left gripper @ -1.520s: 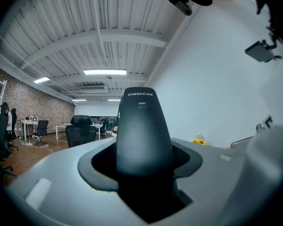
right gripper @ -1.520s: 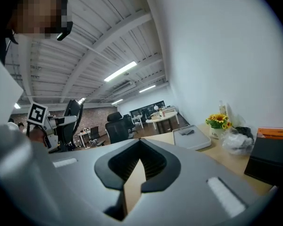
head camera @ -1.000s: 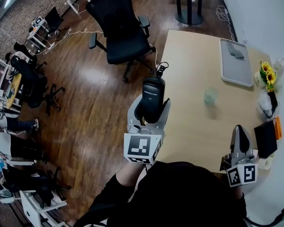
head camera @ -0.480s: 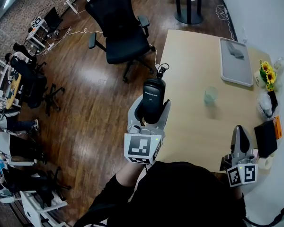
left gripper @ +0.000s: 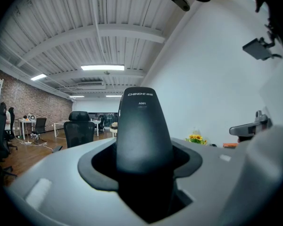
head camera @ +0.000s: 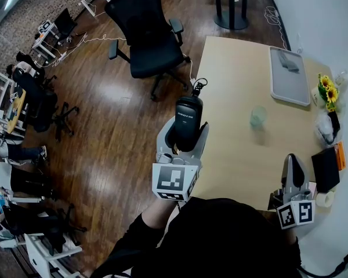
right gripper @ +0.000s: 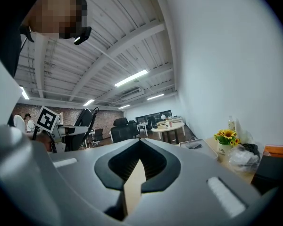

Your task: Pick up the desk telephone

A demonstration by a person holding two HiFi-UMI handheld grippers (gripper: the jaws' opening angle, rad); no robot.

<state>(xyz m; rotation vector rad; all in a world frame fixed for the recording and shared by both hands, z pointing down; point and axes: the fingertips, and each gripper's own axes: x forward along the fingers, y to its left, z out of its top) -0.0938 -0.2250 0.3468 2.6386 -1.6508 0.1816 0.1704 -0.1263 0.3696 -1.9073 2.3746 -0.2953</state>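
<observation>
- Left gripper (head camera: 185, 133): jaws clamped on either side of the telephone handset, held by the person out from the body; marker cube (head camera: 175, 181) at its near end
- Telephone handset (head camera: 187, 117): black, smooth-backed, standing lengthwise between the left jaws with its rounded end pointing away from the person; in the left gripper view it fills the notch between the jaws, small white print near its tip; in the head view it appears at the left edge of the surface, over the line where wood floor (head camera: 113, 132) meets the surface
- Cord (head camera: 197, 86): dark, looped, just beyond the far end of the handset at the surface's left edge
- Right gripper (head camera: 294, 162): jaws drawn together to a narrow slit, nothing held between them; it is at the near right corner of the surface
- Surface (head camera: 232, 80): light wood, rectangular
- Tray (head camera: 290, 86): grey, at the far right of the surface, a small dark item lying at its far end
- Cup (head camera: 258, 117): translucent, greenish, upright near the middle of the surface, well apart from both grippers
- Sunflowers (head camera: 327, 90): yellow, at the right edge beside the tray
- Black box (head camera: 325, 169): right edge, just beside the right gripper
- Office chair (head camera: 148, 33): black, on the floor to the far left of the surface
</observation>
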